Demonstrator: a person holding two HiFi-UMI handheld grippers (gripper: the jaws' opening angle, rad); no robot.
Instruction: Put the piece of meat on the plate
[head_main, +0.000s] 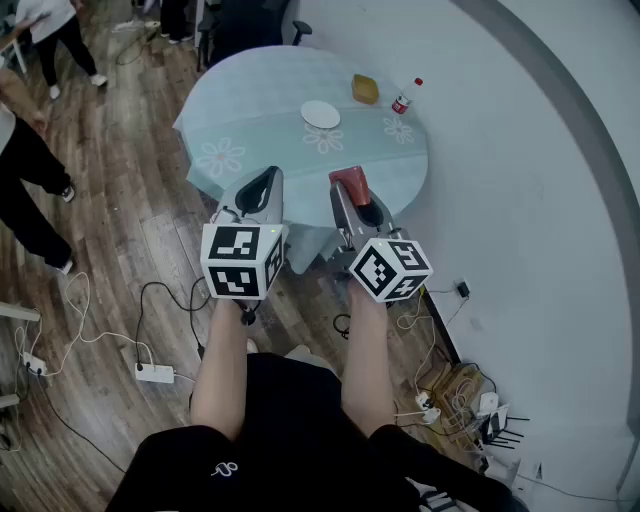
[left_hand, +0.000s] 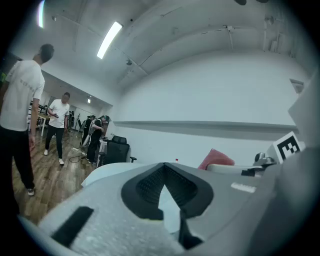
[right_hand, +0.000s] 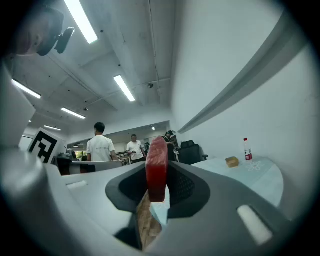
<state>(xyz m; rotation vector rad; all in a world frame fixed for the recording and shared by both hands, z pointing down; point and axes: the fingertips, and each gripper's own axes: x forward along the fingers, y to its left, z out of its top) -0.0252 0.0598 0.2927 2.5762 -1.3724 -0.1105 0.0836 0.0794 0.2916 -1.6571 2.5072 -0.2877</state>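
meat clamped upright in right gripper, held in air short of table. plate bare, well ahead near table middle. left gripper closed, empty. pickup looks done; carry to plate and release remain.

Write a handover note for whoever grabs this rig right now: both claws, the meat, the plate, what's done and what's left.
Left claw: shut, nothing in it, held level in the air.
Right claw: shut on the piece of meat, held level beside the left one.
Plate: bare, on the round table ahead, near a bottle.
Done: the meat is in the grip.
Left: carry it over the plate, lower it, open the claw.
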